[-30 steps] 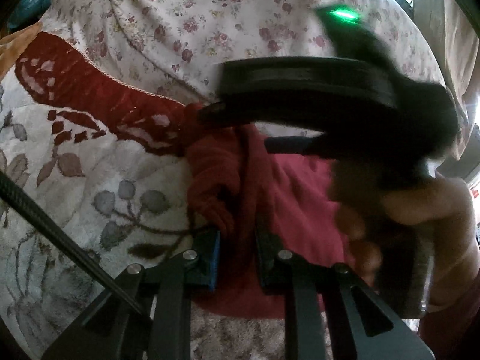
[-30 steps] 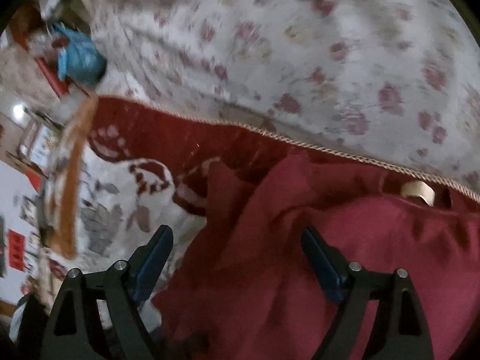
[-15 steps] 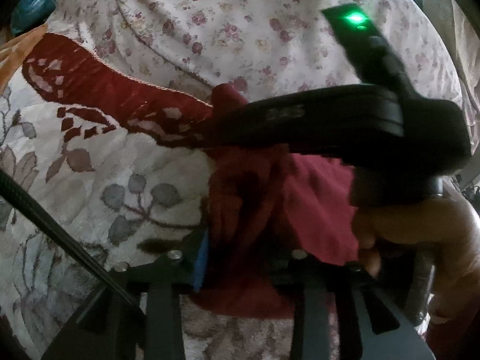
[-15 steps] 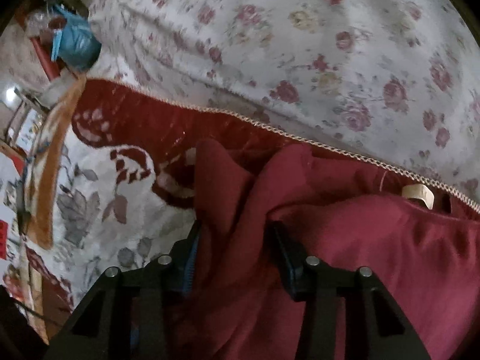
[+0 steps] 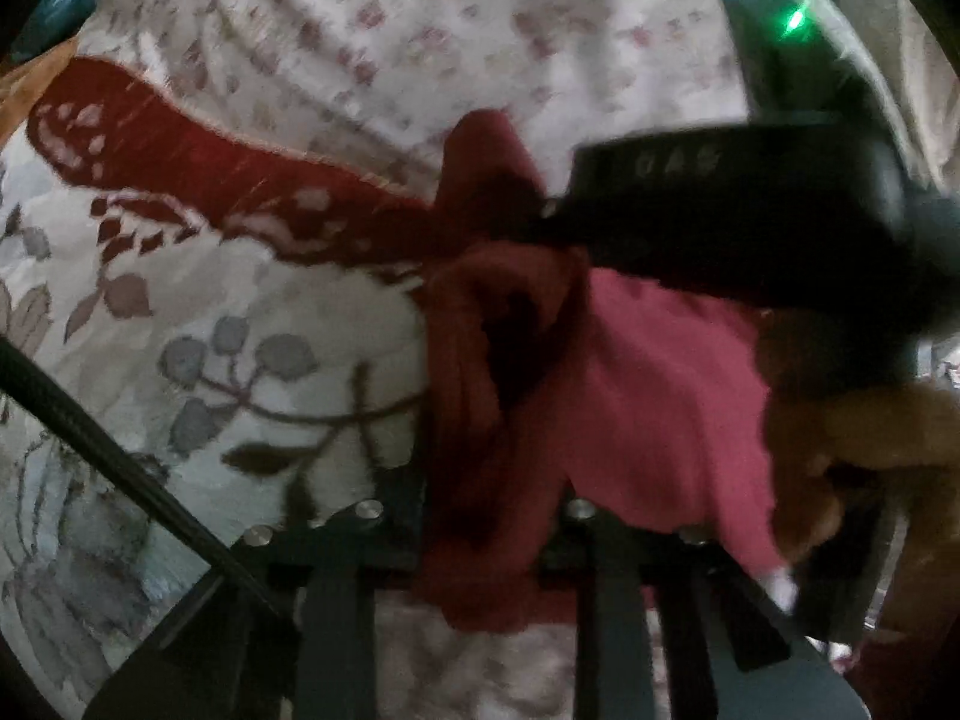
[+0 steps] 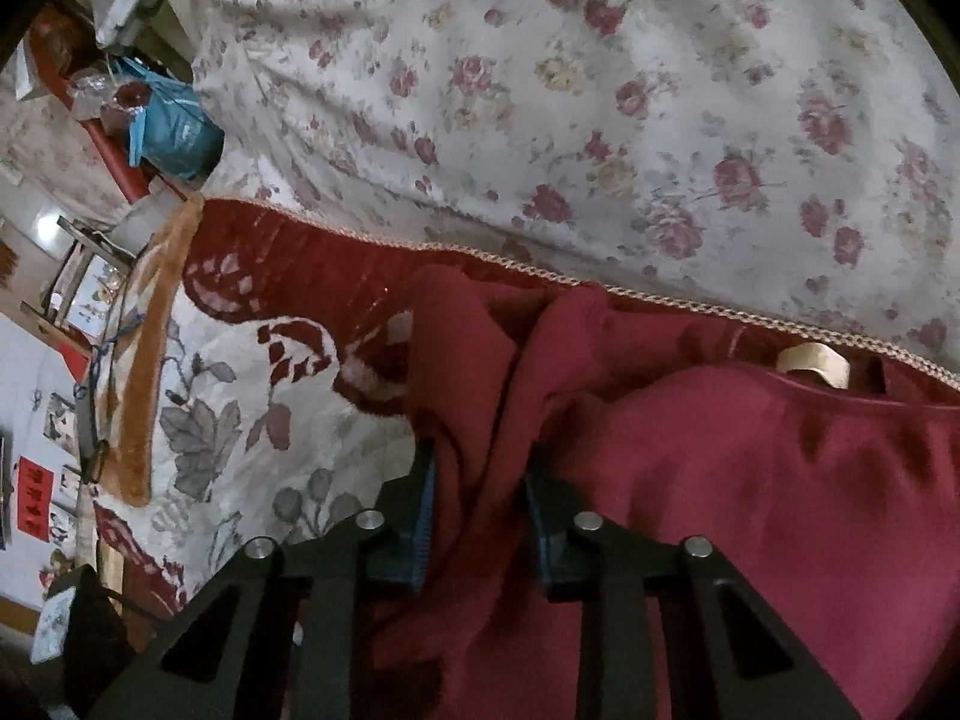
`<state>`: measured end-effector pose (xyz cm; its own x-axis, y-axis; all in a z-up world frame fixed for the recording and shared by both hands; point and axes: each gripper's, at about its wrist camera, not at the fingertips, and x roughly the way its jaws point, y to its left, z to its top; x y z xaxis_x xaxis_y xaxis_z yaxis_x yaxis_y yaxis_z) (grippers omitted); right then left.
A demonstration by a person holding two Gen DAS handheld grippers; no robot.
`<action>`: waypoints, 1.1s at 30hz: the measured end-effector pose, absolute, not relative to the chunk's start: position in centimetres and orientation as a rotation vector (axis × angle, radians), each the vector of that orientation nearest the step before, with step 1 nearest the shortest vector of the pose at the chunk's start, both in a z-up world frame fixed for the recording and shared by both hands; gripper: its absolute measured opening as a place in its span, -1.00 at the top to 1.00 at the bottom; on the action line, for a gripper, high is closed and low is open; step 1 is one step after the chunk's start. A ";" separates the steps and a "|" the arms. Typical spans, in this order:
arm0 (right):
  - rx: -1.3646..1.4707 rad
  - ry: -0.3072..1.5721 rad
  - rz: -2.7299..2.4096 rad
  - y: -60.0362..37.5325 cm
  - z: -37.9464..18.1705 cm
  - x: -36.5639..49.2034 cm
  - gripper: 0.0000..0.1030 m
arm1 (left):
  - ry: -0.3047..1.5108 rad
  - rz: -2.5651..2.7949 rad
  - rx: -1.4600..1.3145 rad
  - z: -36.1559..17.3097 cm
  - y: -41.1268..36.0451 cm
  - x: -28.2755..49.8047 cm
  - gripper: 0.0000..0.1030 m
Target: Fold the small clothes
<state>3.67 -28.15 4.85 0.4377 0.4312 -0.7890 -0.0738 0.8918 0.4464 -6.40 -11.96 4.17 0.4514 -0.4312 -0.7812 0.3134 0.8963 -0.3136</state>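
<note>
- Tongs first: the right gripper [image 6: 480, 498], at the bottom centre of its view, has its blue-padded fingers [image 6: 423, 498] pinched on a bunched ridge of the red garment [image 6: 750, 480].
- The left gripper [image 5: 492, 516], at the bottom centre of its own blurred view, also looks clamped on a thick gather of the same cloth, which hides its pads.
- Seen from the left side, the right-hand tool fills the upper right of the frame as a dark bar with a green light, the person's hand [image 5: 852, 438] under it at the right edge.
- The garment lies crumpled from the centre to the lower right of both views, on a leaf-patterned blanket [image 6: 240, 408] with a dark red border; a rose-print sheet [image 6: 600, 90] covers the upper half.
- Handling (my judgement): light, soft, limp knit that sags and bunches, not slippery and not fragile. It will hold no shape unless kept taut.
- Better holds would be a hem or corner in a single layer, the two grips apart, since both now bite thick folds close together.
- A pale label [image 6: 813, 360] near the right edge may mark the neck.
</note>
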 end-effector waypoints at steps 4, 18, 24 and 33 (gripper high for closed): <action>0.406 1.015 0.325 -31.1 7.3 1.8 0.52 | 0.937 -0.541 -0.085 7.7 -14.3 -8.5 0.61; 0.540 0.937 0.075 -50.3 8.0 -7.5 0.88 | 1.032 -0.776 0.066 7.0 -32.2 -13.1 0.64; 0.776 0.980 0.036 -54.9 2.9 -9.0 0.82 | 1.035 -0.760 0.109 5.2 -33.7 -12.9 0.61; 0.757 0.948 0.201 -50.3 4.7 -11.5 -0.72 | 0.908 -0.712 0.116 9.2 -25.3 -13.5 -0.13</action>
